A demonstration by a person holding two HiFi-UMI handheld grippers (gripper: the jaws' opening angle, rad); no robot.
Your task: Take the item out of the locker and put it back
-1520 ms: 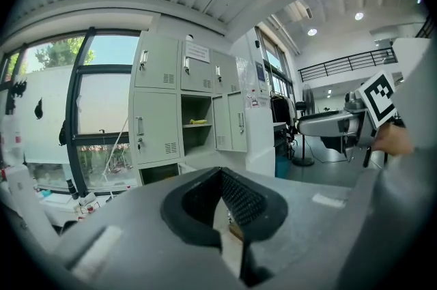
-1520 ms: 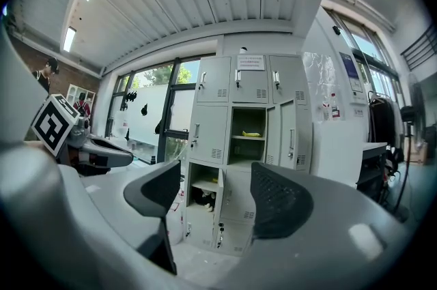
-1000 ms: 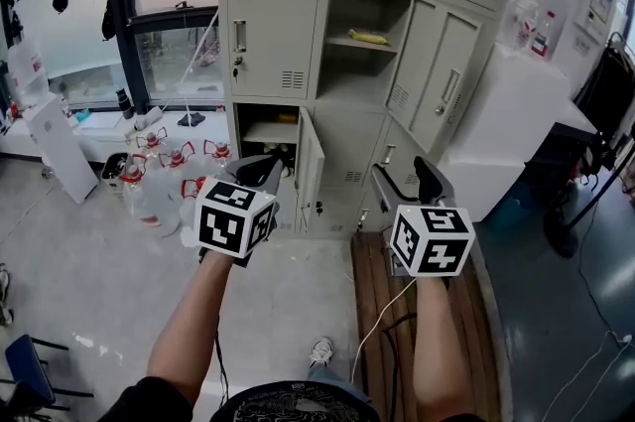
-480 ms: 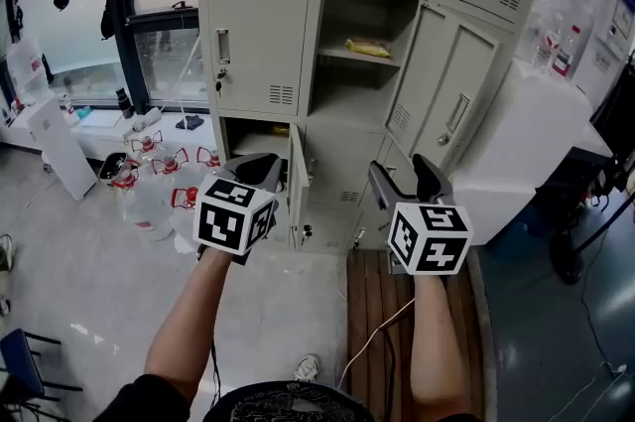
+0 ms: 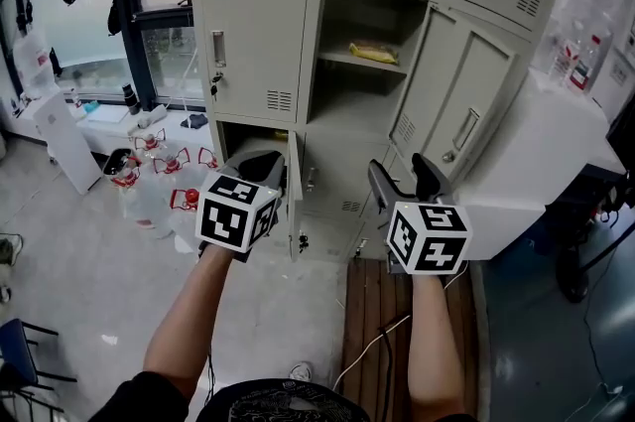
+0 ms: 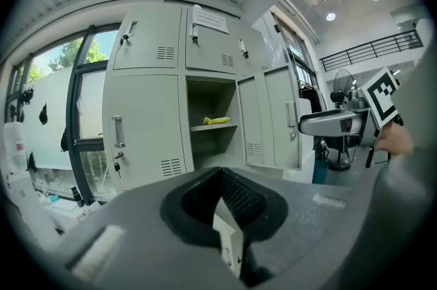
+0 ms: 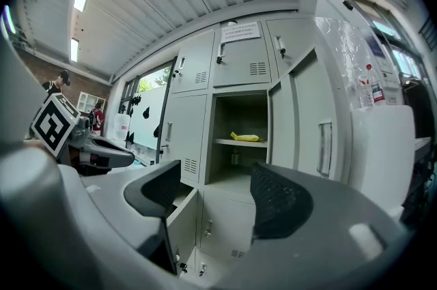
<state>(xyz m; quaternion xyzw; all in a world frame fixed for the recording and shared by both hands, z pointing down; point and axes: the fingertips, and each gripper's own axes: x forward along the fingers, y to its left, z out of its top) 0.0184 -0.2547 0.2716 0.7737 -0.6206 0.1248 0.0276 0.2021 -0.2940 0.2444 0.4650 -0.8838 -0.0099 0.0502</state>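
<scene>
Head view shows the locker [image 5: 260,43] larger and nearer than one second ago, so the person has walked toward it. On the shelf [image 5: 342,60] of its open compartment [image 5: 349,13] lies the yellow item [image 5: 375,53], at 12 o'clock from the right claw [image 5: 403,180] and well apart from it. That claw stands wide and empty. The left claw [image 5: 260,168] has its jaws pressed together on nothing. I judge that the approach is almost done and the reach has not yet begun.
</scene>
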